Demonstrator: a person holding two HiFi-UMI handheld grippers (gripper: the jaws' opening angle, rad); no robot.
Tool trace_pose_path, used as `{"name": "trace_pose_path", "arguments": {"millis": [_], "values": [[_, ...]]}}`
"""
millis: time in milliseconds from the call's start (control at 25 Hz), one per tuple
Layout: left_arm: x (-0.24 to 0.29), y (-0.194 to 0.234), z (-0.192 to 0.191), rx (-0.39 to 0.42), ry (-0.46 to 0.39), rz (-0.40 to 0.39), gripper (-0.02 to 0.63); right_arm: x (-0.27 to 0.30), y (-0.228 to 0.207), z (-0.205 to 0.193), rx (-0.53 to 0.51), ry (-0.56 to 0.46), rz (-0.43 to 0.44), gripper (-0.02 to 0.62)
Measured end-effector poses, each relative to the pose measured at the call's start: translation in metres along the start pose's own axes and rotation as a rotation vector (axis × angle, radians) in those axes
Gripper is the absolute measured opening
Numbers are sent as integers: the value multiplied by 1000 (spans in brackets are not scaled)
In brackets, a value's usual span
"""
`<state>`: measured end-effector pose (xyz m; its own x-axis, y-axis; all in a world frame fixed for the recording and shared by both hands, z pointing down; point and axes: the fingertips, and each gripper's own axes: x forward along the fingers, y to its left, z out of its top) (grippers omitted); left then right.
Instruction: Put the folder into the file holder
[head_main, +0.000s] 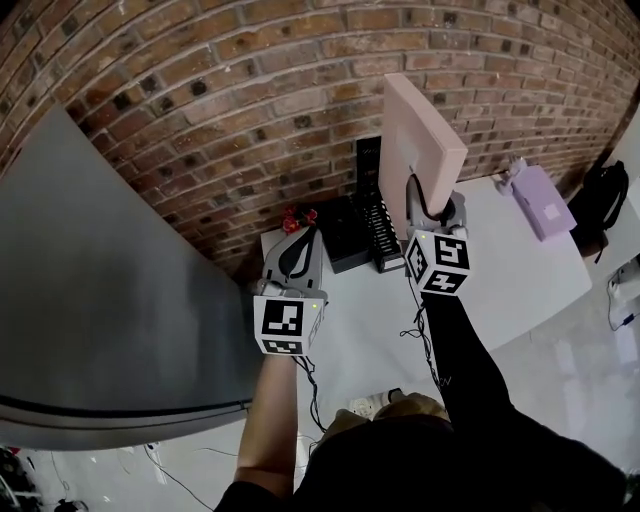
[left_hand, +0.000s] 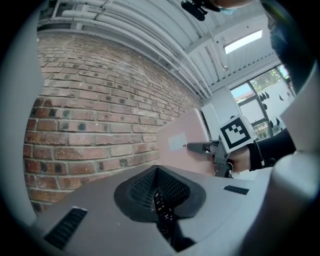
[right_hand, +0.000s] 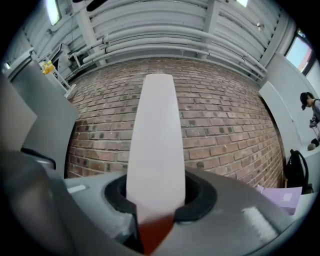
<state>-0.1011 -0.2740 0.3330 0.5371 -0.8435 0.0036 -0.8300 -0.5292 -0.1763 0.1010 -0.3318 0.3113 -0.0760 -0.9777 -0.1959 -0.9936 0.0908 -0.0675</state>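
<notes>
Head view: the right gripper (head_main: 428, 200) clamps the lower edge of the upright pink folder (head_main: 424, 140), which is held above the white table (head_main: 520, 270) near the black file holder (head_main: 378, 235) standing against the brick wall (head_main: 200, 120); the left gripper (head_main: 303, 238) hangs apart to the left. Left gripper view: the left gripper's (left_hand: 157, 192) jaws meet with nothing between them, and the folder (left_hand: 182, 145) shows to the right. Right gripper view: the folder (right_hand: 155, 140) stands edge-on between the pressing jaws of the right gripper (right_hand: 155, 200), with open wall ahead.

Left gripper (head_main: 300, 243) level, jaws together, empty; right gripper (head_main: 432, 205) tipped slightly up, jaws clamped on the folder (head_main: 420, 130).
</notes>
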Motion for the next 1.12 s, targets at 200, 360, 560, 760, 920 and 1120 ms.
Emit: {"name": "trace_pose_path", "arguments": {"millis": [200,360,560,760,920,1120], "values": [[16,6,-15,-5,35,10,8,24,-2,-12,7,3,-6,133],[28,11,-25,-23,57,6,8,38,-4,-19,1,-6,-23,133],[39,19,-38,-29,82,15,8,55,2,-30,12,-11,1,133],[47,27,-50,-41,108,26,8,68,5,-40,18,-9,-4,133],[48,33,-59,-50,121,37,8,75,10,-45,7,-12,6,133],[50,37,-64,-69,133,40,8,73,13,-49,-16,-26,12,133]]}}
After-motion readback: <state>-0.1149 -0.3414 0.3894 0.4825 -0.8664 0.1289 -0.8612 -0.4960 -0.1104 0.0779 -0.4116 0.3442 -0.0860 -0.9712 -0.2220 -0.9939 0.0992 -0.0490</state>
